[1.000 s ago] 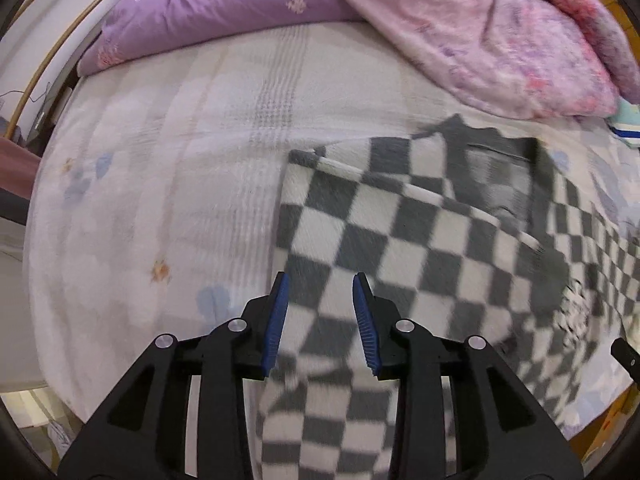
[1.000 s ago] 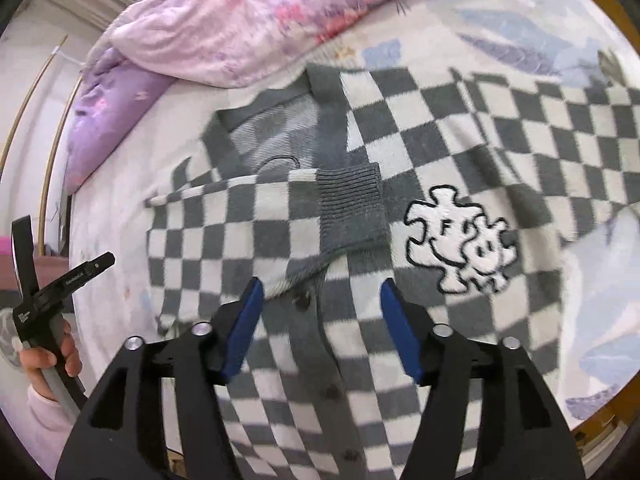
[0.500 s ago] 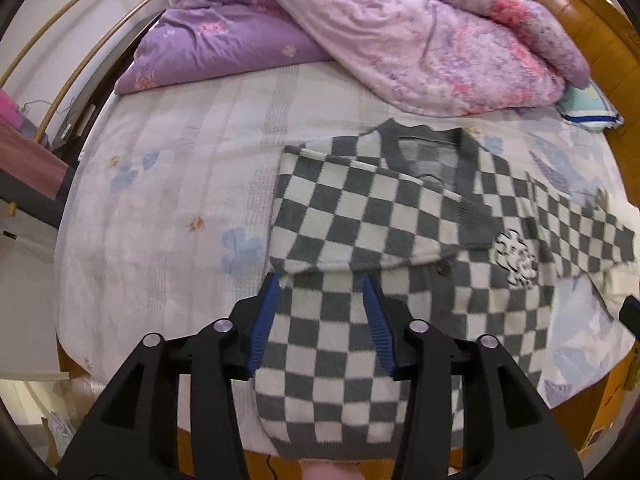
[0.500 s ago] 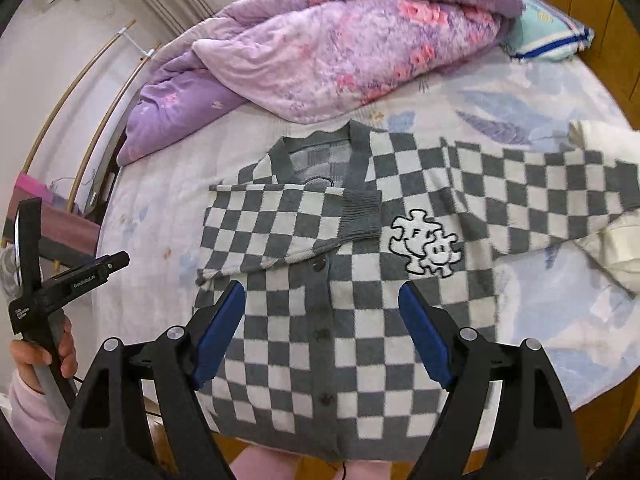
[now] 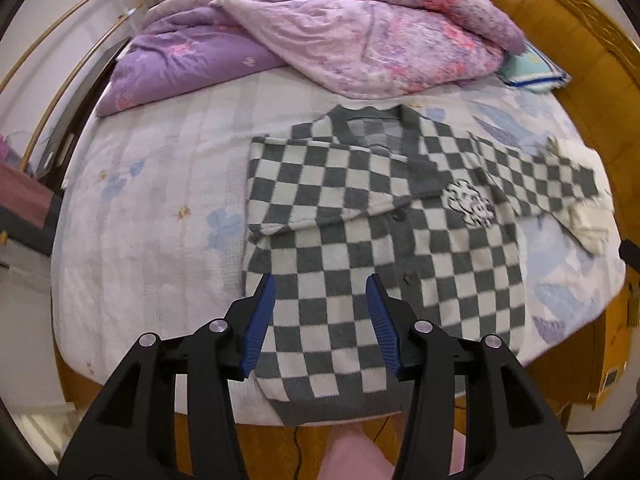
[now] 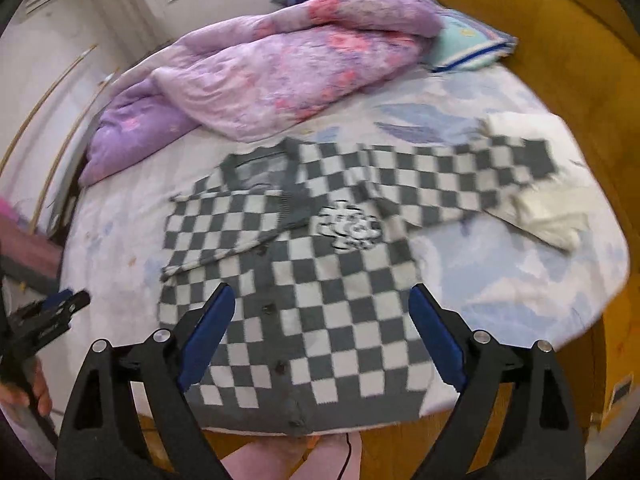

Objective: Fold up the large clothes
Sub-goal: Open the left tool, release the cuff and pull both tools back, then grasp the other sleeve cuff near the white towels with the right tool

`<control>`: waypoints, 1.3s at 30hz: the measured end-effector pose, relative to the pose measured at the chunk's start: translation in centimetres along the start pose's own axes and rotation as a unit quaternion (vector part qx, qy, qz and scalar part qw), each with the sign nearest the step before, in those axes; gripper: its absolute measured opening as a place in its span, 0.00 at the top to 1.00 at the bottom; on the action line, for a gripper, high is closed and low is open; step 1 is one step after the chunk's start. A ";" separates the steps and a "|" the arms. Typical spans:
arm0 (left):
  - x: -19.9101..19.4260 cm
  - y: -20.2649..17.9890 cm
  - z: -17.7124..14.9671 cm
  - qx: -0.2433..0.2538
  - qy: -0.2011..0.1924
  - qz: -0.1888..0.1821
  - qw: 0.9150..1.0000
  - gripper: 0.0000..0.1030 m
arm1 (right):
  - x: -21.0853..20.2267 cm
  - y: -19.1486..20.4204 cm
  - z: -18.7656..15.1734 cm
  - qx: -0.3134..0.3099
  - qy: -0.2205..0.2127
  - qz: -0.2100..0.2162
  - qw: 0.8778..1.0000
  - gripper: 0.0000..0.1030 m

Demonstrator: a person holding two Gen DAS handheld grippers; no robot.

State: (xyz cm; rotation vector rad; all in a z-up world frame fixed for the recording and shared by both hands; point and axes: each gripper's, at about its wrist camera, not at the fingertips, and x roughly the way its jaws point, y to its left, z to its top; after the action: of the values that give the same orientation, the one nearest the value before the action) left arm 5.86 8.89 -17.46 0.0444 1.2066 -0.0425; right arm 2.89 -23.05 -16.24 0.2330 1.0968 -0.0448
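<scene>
**Two wrist views over the bed**

Both cameras look down and forward from above the bed's (image 5: 152, 200) near edge, well back. Left sits further left. Both share the checked cardigan (image 5: 360, 240) (image 6: 320, 280) and quilts (image 5: 360, 40) (image 6: 280, 72).

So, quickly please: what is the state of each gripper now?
Left gripper: open, holding nothing, above the checkered cardigan.
Right gripper: open wide, holding nothing.

A grey-and-white checkered cardigan (image 5: 384, 248) lies flat on the bed, buttoned, one sleeve (image 5: 332, 184) folded across its chest, the other sleeve (image 5: 536, 176) stretched out sideways.
</scene>
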 end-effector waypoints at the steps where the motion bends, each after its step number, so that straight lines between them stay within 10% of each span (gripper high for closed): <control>1: -0.5 -0.1 -0.5 0.011 -0.002 -0.005 1.000 0.53 | -0.9 -0.4 -1.0 0.023 -0.003 -0.004 1.000 0.16; 21: -4.5 -9.1 -3.2 0.145 -0.026 -0.096 0.984 0.51 | -9.5 -8.6 -9.3 0.213 -0.069 -0.061 0.973 0.15; 39: 0.9 -27.4 6.1 0.094 0.017 -0.068 0.993 0.51 | -4.2 -30.0 3.0 0.189 -0.049 -0.019 0.981 0.15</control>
State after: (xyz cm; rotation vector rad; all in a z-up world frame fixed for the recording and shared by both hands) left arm 10.36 -18.82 -16.43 0.1286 1.2350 -0.2764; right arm -0.94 -53.27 -16.13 0.5442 0.9882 -0.2979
